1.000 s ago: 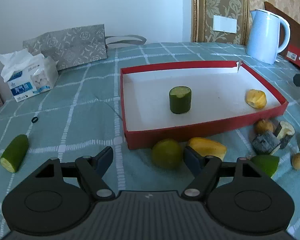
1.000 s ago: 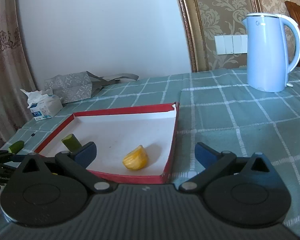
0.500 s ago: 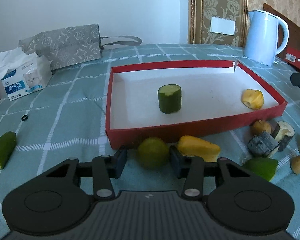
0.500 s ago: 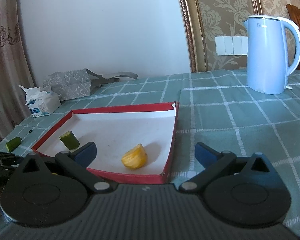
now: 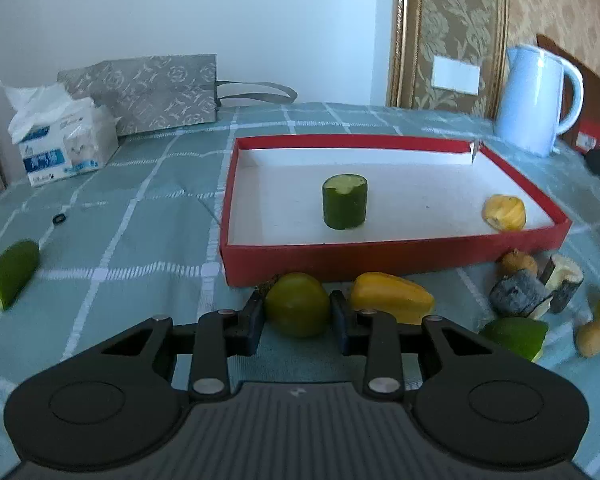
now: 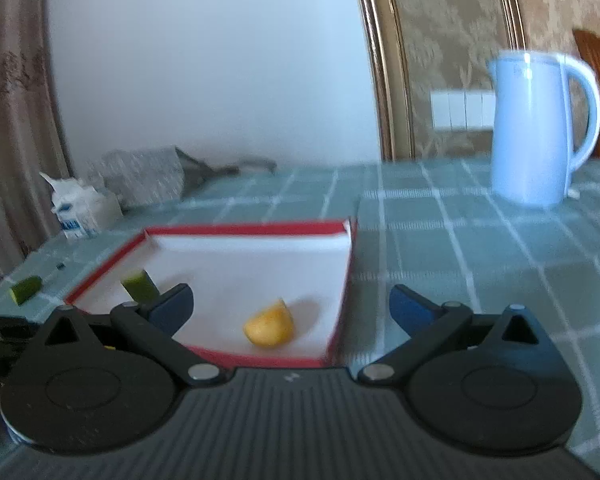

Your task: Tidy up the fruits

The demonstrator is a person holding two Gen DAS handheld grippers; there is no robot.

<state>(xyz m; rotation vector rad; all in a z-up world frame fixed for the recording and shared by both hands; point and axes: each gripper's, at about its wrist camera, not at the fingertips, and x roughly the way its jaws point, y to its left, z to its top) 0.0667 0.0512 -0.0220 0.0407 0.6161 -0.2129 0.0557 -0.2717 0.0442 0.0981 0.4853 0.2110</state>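
My left gripper (image 5: 298,312) is shut on a round green fruit (image 5: 298,304) on the cloth just in front of the red tray (image 5: 396,256). The tray holds an upright green cucumber piece (image 5: 345,207) and a yellow fruit piece (image 5: 505,213). A yellow fruit (image 5: 392,296) lies right of the gripper. My right gripper (image 6: 290,308) is open and empty above the tray's near edge (image 6: 340,300), over the yellow piece (image 6: 269,323); the cucumber piece (image 6: 139,285) shows left of it.
Loose pieces lie at the right: a dark chunk (image 5: 518,293), a green wedge (image 5: 516,334), small brown fruits (image 5: 592,338). A cucumber half (image 5: 8,280) lies far left. Tissue pack (image 5: 62,140), grey bag (image 5: 148,92) and blue kettle (image 5: 540,100) stand at the back.
My left gripper moved forward around the green fruit and closed on it. The right gripper stayed open and shifted slightly; its view is now blurred.
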